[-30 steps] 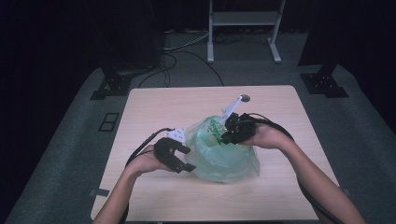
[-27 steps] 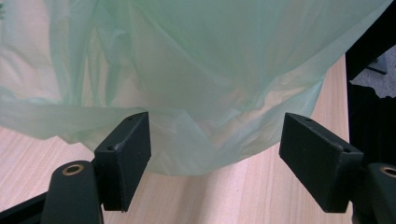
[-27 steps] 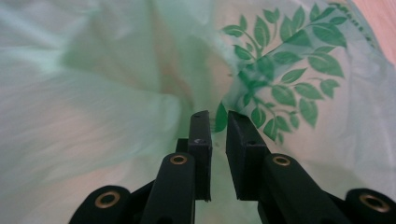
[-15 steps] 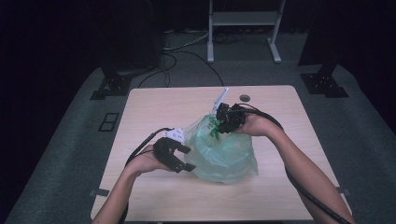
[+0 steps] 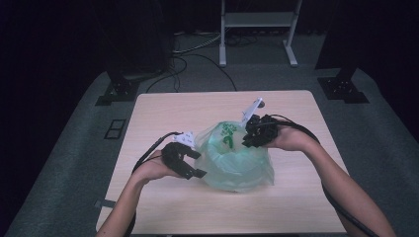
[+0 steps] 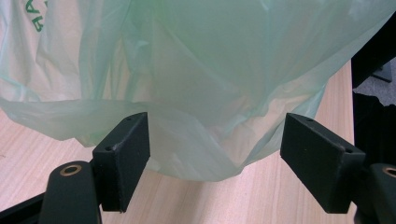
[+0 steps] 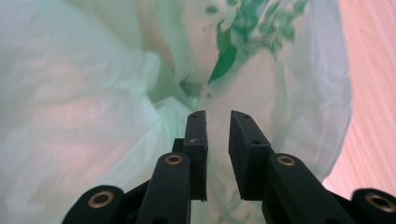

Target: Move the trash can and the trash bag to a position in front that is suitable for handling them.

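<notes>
A pale green plastic bag (image 5: 237, 160) printed with green markings is seen just below the centre of the high view, resting on the light wooden table (image 5: 163, 108). Something rounded can be made out through the film, but what it is cannot be told.

The left gripper (image 5: 190, 165) is held at the bag's left edge in the high view, left of centre. In the left gripper view its two black jaws are set wide apart at the lower left and lower right of the frame, and a drooping fold of the bag (image 6: 201, 107) hangs between and beyond them, filling the upper part of the frame. The left fingertip (image 6: 128, 144) lies against or just in front of the film; the right one stands clear of it, with bare table (image 6: 261, 191) showing beside it. Nothing is pinched.

The right gripper (image 5: 249, 138) is placed at the bag's upper right edge in the high view, just right of centre, beside the printed markings. In the right gripper view its jaws rise in the lower middle of the frame with only a narrow gap between them; they have just been opening. The bag (image 7: 116, 116) is spread across nearly the whole frame behind them, its green print at the upper centre. Film shows through the gap, but whether any of it lies between the pads cannot be told; no grip on it is seen.

A white stick-like object (image 5: 251, 108) is seen just above the right gripper in the high view.
</notes>
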`<state>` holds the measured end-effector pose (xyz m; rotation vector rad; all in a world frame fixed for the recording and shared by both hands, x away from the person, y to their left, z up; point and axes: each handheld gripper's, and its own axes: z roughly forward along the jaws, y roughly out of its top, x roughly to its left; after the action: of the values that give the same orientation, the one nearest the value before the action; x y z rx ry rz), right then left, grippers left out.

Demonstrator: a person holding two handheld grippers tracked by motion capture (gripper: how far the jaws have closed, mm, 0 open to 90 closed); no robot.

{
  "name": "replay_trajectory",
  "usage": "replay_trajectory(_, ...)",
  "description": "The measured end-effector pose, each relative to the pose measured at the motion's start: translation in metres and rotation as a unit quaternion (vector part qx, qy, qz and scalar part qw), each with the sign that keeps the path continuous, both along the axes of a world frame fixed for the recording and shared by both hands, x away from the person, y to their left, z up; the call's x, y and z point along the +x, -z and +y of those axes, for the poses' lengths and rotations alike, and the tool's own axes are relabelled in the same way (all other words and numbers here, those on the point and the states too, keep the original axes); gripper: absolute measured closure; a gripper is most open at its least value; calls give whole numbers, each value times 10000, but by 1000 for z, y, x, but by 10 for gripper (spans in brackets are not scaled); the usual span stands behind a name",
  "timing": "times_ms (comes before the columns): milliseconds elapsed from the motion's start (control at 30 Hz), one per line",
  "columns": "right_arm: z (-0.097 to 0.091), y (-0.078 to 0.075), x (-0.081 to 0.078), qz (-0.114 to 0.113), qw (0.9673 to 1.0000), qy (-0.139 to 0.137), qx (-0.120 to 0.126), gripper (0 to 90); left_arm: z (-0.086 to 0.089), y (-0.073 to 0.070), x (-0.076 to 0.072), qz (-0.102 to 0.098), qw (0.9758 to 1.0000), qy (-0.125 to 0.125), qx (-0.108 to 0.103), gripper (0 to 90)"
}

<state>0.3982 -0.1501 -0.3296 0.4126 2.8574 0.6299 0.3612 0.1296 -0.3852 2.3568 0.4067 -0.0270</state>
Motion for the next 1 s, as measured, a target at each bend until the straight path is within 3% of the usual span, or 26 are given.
replay_trajectory(167,-7,4,-6,-11,9998,-79,-197,774,2,-1,-1,-16,10000,-17,-3,228)
replay_trajectory(267,-9,3,-7,-20,9999,-55,-154,767,3,-2,-1,-27,10000,-44,-12,228)
replay_trajectory(300,-8,0,-8,-2,10000,-76,-34,767,3,-3,-1,-21,10000,-54,-17,228)
replay_trajectory(367,1,-8,-11,-69,9997,-175,161,768,3,-3,-2,-15,10000,-59,-16,226)
replay_trajectory(467,13,-10,-15,-112,9995,-244,187,768,3,-4,-2,-34,10000,-53,-27,223)
replay_trajectory(533,34,-6,-21,-110,9994,-332,62,768,3,-4,-2,-43,10000,-36,-40,223)
replay_trajectory(700,58,3,-32,-7,9983,-587,-54,768,5,-4,-3,-52,9999,-16,-89,223)
replay_trajectory(1000,58,0,-55,164,9965,-811,89,761,8,-4,-5,-64,9999,-62,-83,221)
